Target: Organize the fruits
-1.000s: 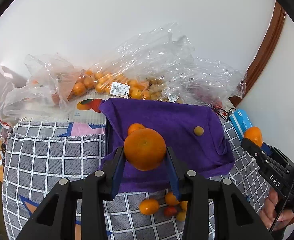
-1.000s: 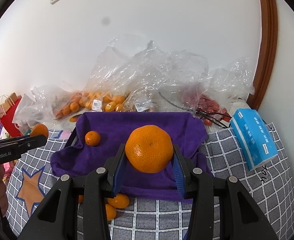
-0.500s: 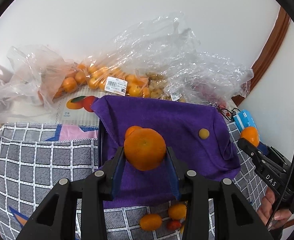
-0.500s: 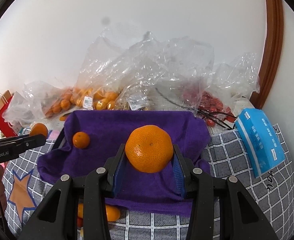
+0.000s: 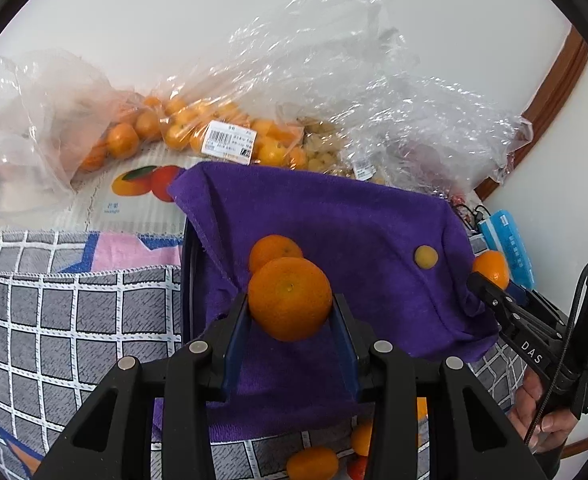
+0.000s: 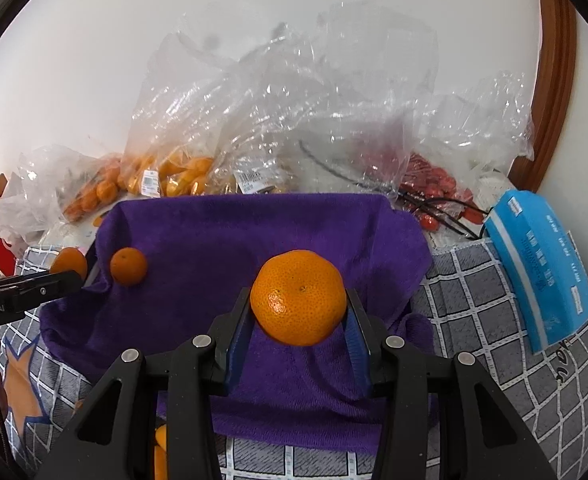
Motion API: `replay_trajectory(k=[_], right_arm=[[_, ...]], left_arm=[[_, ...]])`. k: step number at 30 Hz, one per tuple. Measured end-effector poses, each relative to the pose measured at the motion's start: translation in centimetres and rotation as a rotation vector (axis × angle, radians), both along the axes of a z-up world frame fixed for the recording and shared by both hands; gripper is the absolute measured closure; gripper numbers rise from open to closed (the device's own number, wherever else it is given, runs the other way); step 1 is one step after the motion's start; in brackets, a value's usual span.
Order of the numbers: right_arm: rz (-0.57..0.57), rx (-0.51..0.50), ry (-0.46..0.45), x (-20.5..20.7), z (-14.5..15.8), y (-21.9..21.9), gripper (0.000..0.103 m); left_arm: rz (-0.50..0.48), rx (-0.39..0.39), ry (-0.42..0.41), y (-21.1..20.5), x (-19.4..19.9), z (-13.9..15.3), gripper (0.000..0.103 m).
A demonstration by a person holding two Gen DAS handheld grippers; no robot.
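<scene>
Both claws have pushed farther in over the purple towel (image 5: 333,232) since a second ago, and the loose fruit at its near edge has slid toward the bottom of the left view. The left claw (image 5: 290,312) pinches an orange (image 5: 290,298) just above a smaller mandarin (image 5: 272,248) lying on the towel's left part — the right claw (image 6: 297,312) pinches a second orange (image 6: 298,297) over the towel's near middle. Bags of fruit (image 6: 174,176) lie along the far wall.

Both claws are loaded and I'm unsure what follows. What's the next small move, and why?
Probably lower the left claw and release its orange onto the purple towel beside the orange already there; the right claw holds another.
</scene>
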State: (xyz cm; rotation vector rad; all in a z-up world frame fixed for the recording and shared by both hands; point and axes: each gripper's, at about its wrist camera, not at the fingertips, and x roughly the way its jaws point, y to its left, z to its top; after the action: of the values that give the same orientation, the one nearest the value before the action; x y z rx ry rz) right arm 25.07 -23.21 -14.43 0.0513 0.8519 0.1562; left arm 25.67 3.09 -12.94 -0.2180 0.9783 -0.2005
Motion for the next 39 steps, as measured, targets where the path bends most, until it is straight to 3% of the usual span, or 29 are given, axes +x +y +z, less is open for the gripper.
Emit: replay_trajectory(k=[24,29,33,39], right_arm=[[0.012,-0.024,0.087,1.8,-5.4,0.6,0.060],[0.010,-0.028,0.089,1.5,-5.2,0.6,0.059],[-0.002,-0.022,0.063,0.7,-4.0,0.4,0.049],[-0.013,-0.027,0.028,-0.9,-2.1,-0.3,0.049]], left_arm=[[0.005,0.038,0.081,-0.5,1.2,-4.3,0.065],[0.003,0.055,0.093,-1.0,1.1,-4.5,0.065],[0.001,0.052,0.102,-1.3,0.8,-4.3,0.058],[0.000,0.050,0.087,-1.6,-0.6,-2.9,0.057]])
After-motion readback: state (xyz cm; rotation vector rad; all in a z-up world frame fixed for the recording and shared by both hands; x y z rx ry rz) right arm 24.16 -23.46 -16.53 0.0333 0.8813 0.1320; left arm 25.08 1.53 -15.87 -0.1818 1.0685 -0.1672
